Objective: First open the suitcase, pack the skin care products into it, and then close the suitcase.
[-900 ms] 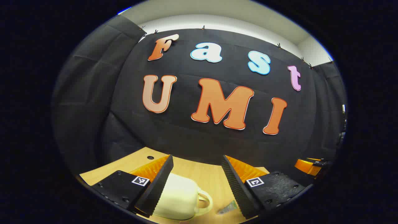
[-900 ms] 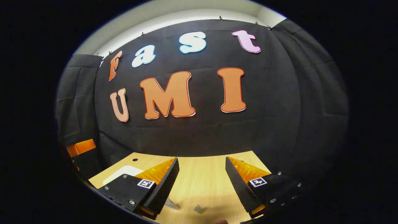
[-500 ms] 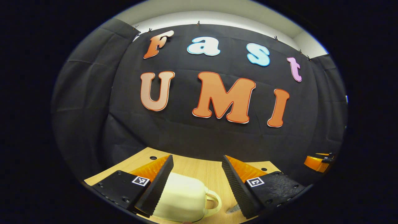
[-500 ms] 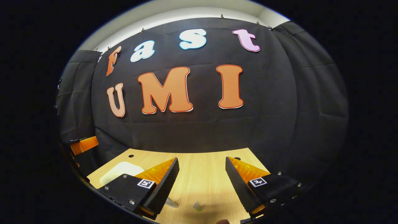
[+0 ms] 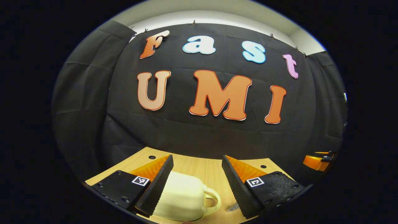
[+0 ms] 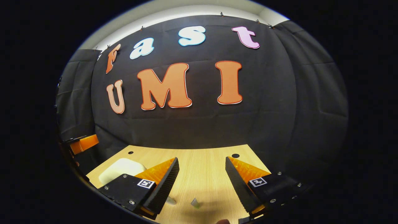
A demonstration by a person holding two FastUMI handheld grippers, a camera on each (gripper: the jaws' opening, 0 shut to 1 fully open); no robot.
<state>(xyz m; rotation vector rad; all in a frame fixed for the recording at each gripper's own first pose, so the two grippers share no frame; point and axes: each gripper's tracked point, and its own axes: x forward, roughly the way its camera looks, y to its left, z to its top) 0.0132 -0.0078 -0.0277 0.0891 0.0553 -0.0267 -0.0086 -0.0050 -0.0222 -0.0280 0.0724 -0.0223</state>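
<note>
Suitcase (image 5: 182, 197) closed, more visible as both views tilted down; left gripper (image 5: 196, 183) and right gripper (image 6: 201, 185) released, approaching.

A light wooden table (image 6: 202, 168) with a fine straight grain stands at the bottom of both views, and small round dark holes (image 6: 235, 155) sit near its far edge. Directly behind the table's far edge hangs a black cloth wall (image 5: 199, 133), creased in broad folds, that wraps round to both sides of the table and is held along its top edge by small clips (image 5: 193, 22). Above the cloth, well over the table, runs a pale band of plain wall (image 5: 217, 18), evenly lit and brighter than anything below it.
</note>
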